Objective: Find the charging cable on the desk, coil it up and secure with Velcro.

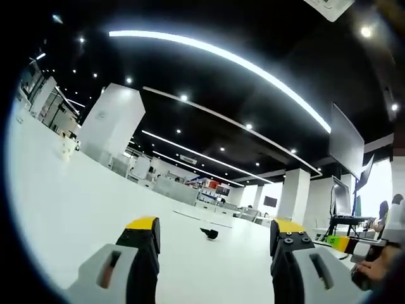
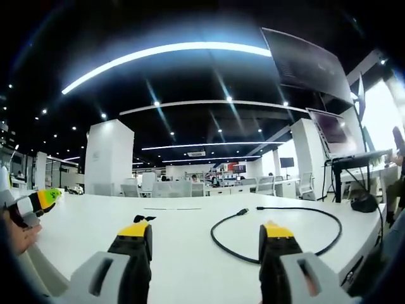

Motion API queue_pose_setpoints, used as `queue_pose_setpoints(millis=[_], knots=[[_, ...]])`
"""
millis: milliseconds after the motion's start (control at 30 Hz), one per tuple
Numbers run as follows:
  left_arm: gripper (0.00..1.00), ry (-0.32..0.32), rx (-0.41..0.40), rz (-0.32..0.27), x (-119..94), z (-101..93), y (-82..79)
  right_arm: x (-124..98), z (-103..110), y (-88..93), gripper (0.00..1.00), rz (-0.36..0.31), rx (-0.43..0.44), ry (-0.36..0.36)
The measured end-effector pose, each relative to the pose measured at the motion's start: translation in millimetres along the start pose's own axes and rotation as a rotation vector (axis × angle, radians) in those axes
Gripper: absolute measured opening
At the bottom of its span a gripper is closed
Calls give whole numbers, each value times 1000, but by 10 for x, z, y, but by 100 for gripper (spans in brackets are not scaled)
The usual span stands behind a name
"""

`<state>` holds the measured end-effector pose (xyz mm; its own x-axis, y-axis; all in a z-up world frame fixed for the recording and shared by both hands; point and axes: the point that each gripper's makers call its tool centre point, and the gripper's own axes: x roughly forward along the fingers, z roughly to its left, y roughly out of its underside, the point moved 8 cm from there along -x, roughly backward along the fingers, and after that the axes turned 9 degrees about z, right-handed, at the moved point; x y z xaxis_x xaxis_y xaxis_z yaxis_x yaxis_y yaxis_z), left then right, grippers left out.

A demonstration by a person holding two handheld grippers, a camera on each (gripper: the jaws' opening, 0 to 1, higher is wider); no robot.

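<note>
Cable (image 2: 278, 231), black and thin, lies in a loose loop on the white counter (image 2: 190, 253). Both the left gripper (image 1: 215, 237) and right gripper (image 2: 205, 244) are wide apart, holding nothing.

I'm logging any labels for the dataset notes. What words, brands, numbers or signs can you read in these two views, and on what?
No text can be read in either view.
White tag at the top edge of the left gripper view: dark print, too blurred to read.
Red signs at the far end of the office: too small to read.
Black charging cable and white desk: no marking visible.
</note>
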<state>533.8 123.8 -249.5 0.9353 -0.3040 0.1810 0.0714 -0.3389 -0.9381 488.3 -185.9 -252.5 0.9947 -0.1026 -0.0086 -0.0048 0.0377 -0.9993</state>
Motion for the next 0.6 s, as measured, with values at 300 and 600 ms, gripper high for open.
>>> queue_pose_setpoints(millis=[300, 600], knots=[[70, 13, -4, 14, 13, -22, 18, -12, -21, -3, 69, 2, -4, 5], [54, 119, -3, 33, 45, -147, 56, 4, -5, 23, 66, 29, -35, 4]])
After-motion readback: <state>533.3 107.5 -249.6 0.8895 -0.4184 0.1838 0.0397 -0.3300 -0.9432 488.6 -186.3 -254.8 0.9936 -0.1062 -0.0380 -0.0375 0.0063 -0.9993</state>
